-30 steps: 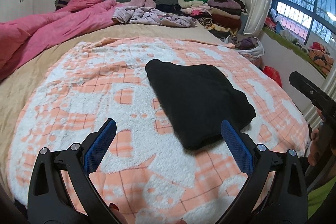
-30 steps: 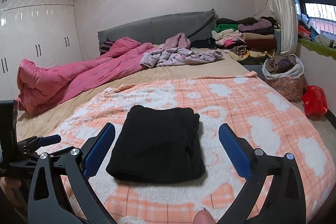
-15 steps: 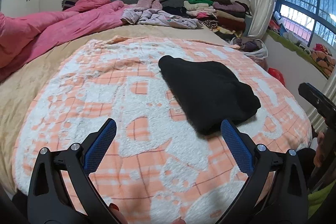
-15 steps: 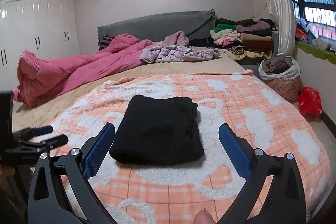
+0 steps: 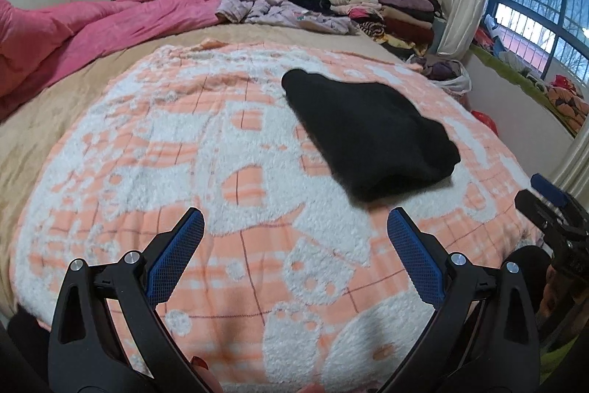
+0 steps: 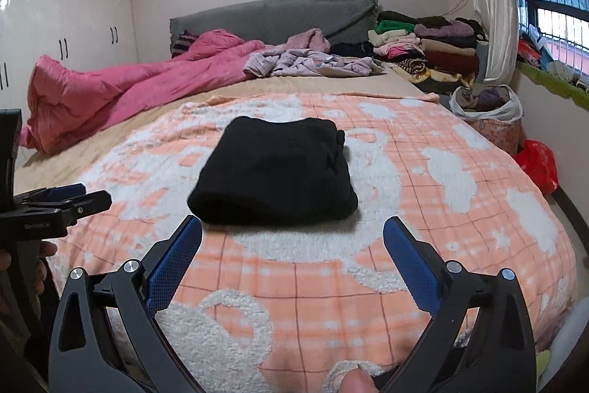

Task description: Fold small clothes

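Resting folded on the blanket [image 6: 423, 194], black garment [image 6: 274, 172] looks finished; both tongs [image 5: 294, 231] [image 6: 292, 234] apart, empty; next, probably fetch another piece.

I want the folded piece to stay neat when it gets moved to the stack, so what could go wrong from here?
The black folded garment lies loose on the fluffy orange-and-white blanket, with both the left gripper and the right gripper open and off it. Pinching only one edge would likely let the layers fall open. The bunched right side looks loosest. A low scoop could also catch the blanket pile and drag it along.
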Available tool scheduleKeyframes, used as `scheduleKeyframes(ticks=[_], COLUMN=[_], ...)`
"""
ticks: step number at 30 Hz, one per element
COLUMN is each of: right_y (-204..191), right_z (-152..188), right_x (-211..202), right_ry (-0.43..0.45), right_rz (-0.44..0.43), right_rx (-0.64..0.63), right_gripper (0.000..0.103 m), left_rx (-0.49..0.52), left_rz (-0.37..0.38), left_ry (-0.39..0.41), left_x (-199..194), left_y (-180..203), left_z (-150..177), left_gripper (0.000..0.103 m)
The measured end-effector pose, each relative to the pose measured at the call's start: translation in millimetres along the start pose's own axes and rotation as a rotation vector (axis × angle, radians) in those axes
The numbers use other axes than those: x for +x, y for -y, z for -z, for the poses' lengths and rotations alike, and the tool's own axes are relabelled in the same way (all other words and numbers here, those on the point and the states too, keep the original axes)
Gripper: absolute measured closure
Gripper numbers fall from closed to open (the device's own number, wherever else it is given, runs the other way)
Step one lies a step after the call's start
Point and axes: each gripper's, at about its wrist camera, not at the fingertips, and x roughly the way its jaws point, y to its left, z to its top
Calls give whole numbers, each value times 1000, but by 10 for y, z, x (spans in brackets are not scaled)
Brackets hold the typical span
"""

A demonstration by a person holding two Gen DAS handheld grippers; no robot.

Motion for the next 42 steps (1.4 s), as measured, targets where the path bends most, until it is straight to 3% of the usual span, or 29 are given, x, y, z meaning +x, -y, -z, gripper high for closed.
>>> scheduleKeyframes(ticks=[8, 42], right_y=[-13, -55], right_z=[132, 121], right_x=[245, 260], right_ry=[-59, -66], right_rz=[23, 25], right_rx=[3, -2], right_gripper=[5, 5], left_rx=[-19, -1], left_rz=[-21, -48], left_ry=[-45, -63], left_x=[195, 166], left_y=[-86, -83], left_z=[92, 125], left_gripper=[10, 10])
